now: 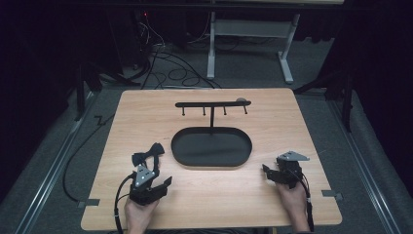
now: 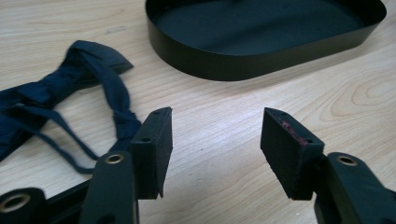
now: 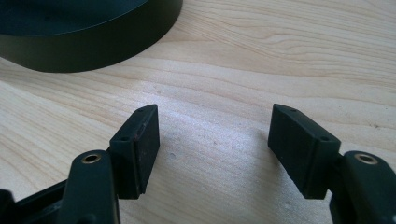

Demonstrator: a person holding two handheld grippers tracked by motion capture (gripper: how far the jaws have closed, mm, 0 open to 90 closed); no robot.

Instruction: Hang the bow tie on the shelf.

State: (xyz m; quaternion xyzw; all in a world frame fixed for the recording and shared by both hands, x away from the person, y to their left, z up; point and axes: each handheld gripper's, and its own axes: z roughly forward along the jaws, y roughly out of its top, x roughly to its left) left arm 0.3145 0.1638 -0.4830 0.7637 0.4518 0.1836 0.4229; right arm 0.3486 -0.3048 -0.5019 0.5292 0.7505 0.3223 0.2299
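**Bow tie still on the table, nothing on the rack yet**

The dark bow tie (image 2: 65, 88) lies loose on the wooden table (image 1: 146, 105), at about eight o'clock from the black oval tray (image 1: 180, 141) and just ahead of the left gripper (image 1: 152, 180). The rack (image 1: 213, 104) rising behind the tray has bare pegs and the tray is empty, so by my reading the work is at its start: the tie is not yet gripped, lifted or placed.

The left gripper rests low, its jaws apart with bare table between them; the tie sits at ten o'clock from its fingertips. The right gripper (image 1: 267, 171) lies at four o'clock from the tray, jaws apart over bare wood, pointing toward the tray's near end.
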